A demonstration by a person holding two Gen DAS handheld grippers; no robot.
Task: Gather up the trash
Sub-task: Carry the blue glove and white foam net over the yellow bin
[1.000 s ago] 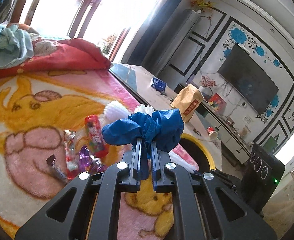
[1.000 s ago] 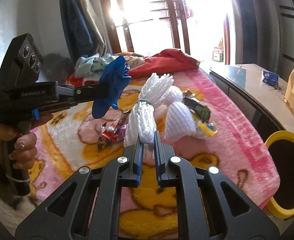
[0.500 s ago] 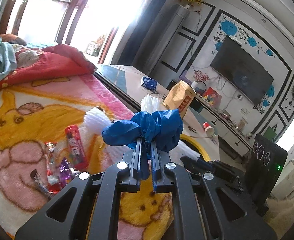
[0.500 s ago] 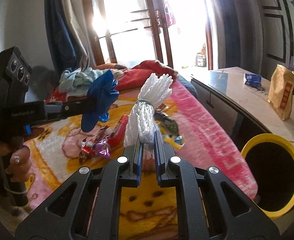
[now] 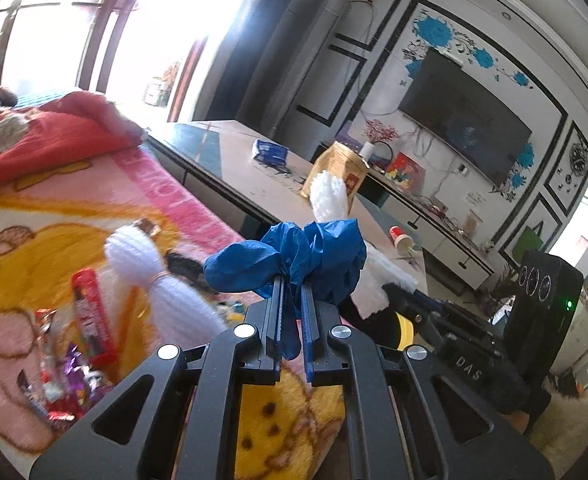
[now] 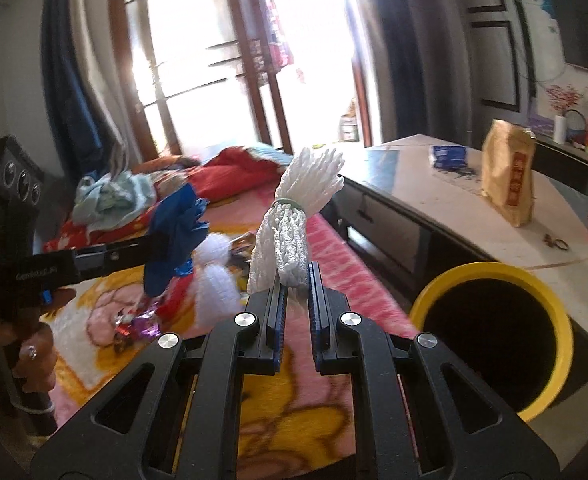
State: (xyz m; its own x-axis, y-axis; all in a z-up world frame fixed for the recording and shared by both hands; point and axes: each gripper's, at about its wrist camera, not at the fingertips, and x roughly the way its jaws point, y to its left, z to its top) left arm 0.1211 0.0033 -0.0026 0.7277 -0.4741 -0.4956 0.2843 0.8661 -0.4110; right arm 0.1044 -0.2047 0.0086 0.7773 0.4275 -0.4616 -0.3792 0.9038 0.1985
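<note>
Right wrist: yellow bin, dark interior, contents indiscernible

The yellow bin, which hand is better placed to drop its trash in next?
Right, probably. The right gripper holds the white foam net beside the yellow bin; the left gripper with the blue glove sits farther back.
</note>
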